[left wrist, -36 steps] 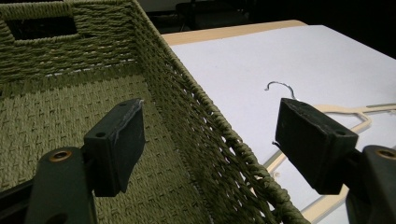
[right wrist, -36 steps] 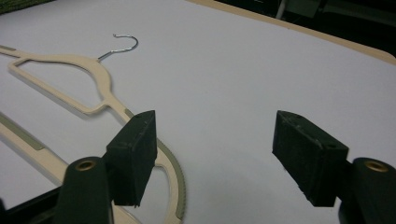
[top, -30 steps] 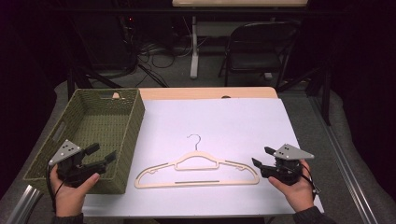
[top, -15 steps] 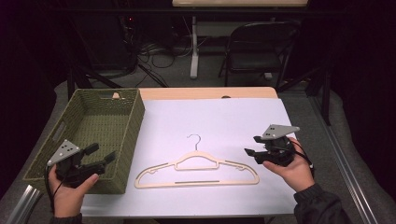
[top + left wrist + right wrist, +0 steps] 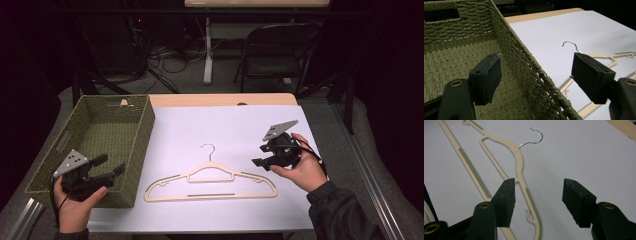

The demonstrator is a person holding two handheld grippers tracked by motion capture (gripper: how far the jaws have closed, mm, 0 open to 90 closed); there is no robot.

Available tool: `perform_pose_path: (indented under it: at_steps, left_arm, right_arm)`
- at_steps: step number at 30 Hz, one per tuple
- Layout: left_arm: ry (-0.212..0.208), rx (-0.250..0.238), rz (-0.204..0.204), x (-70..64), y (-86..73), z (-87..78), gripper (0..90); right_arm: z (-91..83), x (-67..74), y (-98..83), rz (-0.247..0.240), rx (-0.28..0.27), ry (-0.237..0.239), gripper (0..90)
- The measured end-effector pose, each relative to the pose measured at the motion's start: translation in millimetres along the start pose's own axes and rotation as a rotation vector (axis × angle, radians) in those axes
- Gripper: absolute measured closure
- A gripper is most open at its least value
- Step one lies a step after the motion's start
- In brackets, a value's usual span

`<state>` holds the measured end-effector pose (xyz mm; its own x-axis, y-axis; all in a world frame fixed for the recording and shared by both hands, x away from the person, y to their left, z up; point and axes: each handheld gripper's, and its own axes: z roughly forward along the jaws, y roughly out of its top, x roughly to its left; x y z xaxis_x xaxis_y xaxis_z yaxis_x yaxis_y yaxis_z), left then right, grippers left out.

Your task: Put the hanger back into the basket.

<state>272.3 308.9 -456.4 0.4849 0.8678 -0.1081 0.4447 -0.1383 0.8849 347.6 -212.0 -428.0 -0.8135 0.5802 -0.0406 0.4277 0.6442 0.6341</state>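
High view: right hand-held gripper gapes (empty, just widening) beside hanger; left hand-held gripper, open, straddles basket rim.

I am holding the left gripper low at my near left, my left hand wrapping its body from below, its jaws standing wide apart and pointing away to the right. I am holding the right gripper raised in my right hand, its nose aiming leftward and slightly down. Its jaws have just been opening further and are gaping with nothing between them.
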Motion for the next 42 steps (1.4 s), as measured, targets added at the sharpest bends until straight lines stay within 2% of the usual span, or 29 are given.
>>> perform_pose_path:
  at_steps: [2, 3, 4, 6, 7, 11, 13, 14, 16, 26, 34, 42]
  left_arm:
    - [0.002, 0.001, -0.002, 0.3, -0.1, 0.0, 24.7]
    - [0.002, 0.001, -0.003, 0.4, -0.2, 0.0, 24.7]
    - [-0.001, 0.001, -0.003, 0.5, -0.2, 0.1, 24.8]
    - [0.001, 0.002, -0.004, 0.3, -0.1, -0.1, 25.1]
    - [0.001, 0.0, -0.003, 0.0, -0.1, -0.2, 25.2]
    - [0.0, 0.0, -0.002, -0.3, -0.2, -0.2, 25.4]
    - [0.0, 0.001, -0.003, -0.3, -0.4, 0.0, 25.4]
    - [0.0, 0.0, -0.003, -0.2, -0.4, 0.1, 25.4]
    - [0.0, 0.001, -0.003, 0.0, -0.6, 0.2, 25.6]
    - [-0.003, 0.004, 0.0, -0.5, -1.0, 1.7, 25.7]
    - [-0.004, 0.006, -0.001, -0.3, -1.6, 2.5, 25.7]
    - [-0.007, 0.009, 0.001, -1.0, -1.7, 3.2, 25.7]
  right_arm:
    - [7.2, 3.9, 3.9, -0.03, 0.014, -0.002, 36.2]
    - [7.4, 4.9, 6.9, -0.053, 0.061, 0.001, 36.2]
    - [10.1, 7.1, 9.9, -0.073, 0.084, -0.005, 36.2]
    - [18.2, 10.8, 14.6, -0.101, 0.068, 0.016, 39.6]
    - [20.0, 12.1, 17.0, -0.112, 0.077, 0.01, 41.7]
    - [32.4, 15.9, 31.0, -0.149, 0.111, 0.072, 48.9]
    - [38.4, 17.5, 36.8, -0.148, 0.114, 0.098, 49.9]
    - [40.5, 17.7, 40.2, -0.157, 0.138, 0.106, 49.9]
    - [46.8, 19.1, 43.6, -0.167, 0.128, 0.103, 50.1]
    - [80.0, 33.2, 61.6, -0.201, 0.147, 0.161, 49.5]
    - [99.8, 39.5, 65.3, -0.217, 0.177, 0.187, 48.6]
    - [110.5, 44.7, 69.4, -0.244, 0.222, 0.204, 48.4]
